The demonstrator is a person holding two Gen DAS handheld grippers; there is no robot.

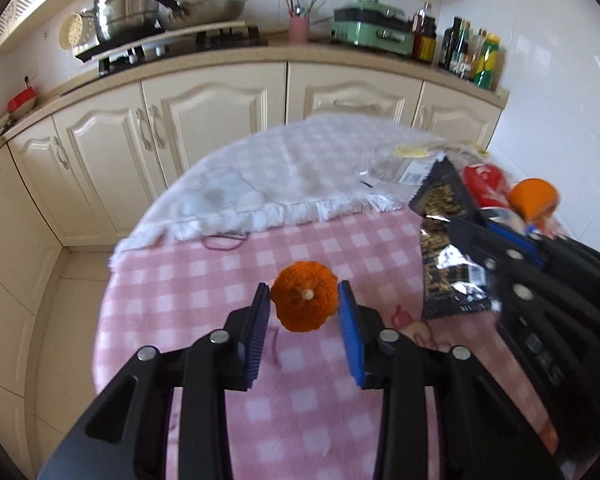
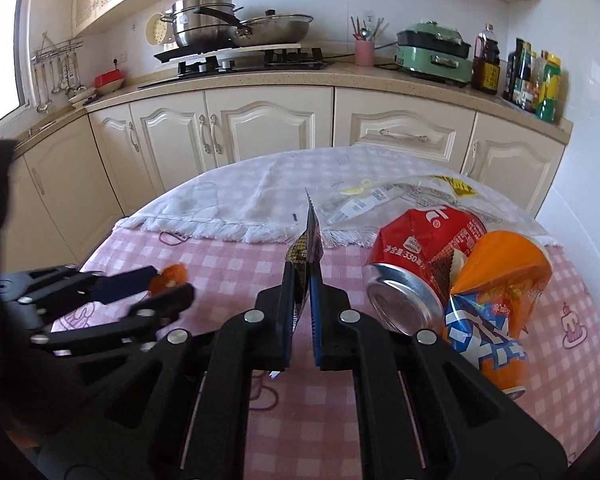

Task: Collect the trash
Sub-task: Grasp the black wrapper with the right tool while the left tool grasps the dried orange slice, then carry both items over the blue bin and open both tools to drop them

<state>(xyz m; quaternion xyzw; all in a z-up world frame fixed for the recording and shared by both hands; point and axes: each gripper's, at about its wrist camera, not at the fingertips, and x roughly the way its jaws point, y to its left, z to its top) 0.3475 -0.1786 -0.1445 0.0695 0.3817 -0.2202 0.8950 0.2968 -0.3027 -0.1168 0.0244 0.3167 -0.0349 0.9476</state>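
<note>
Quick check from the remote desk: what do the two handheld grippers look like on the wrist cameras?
Both are the same build. The left gripper and right gripper have matte black angular linkage arms with triangular cut-outs, joined by round silver pivot pins. Each finger ends in a flat, ribbed blue pad. No cables, sleeves or hands show, and no markings can be read.
</note>
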